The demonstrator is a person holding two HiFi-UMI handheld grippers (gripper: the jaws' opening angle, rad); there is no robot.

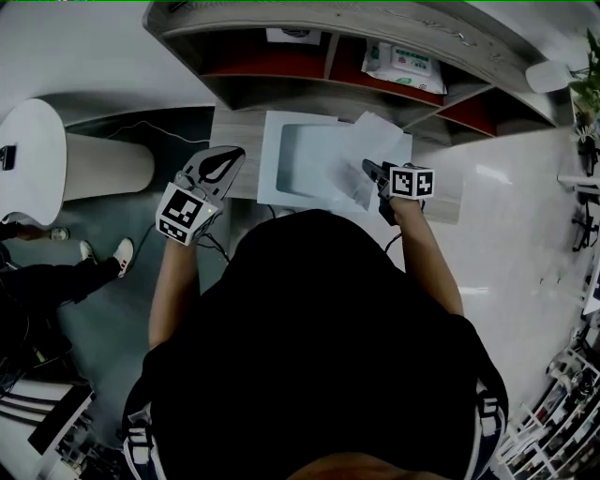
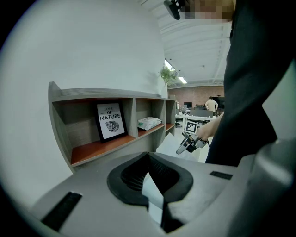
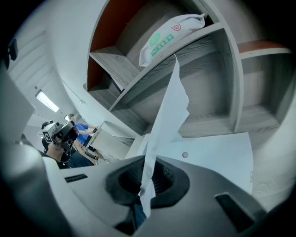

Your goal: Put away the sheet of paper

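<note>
You had the right gripper [image 1: 368, 170] pinching the sheet of paper [image 1: 373, 142] by its lower edge, probably so it hung free over the white box [image 1: 270, 164] for lowering in. The sheet stood up from between those jaws. Your left gripper [image 1: 228, 157] hovered well aside, jaws pressed together on nothing.

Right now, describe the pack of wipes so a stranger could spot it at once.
Find the grey shelf unit with reddish boards, against the white wall. Its compartments run in a row; the pack of wipes lies in the one next to the framed picture. It is the only soft white packet with green print; the picture stands upright in a black frame.
</note>
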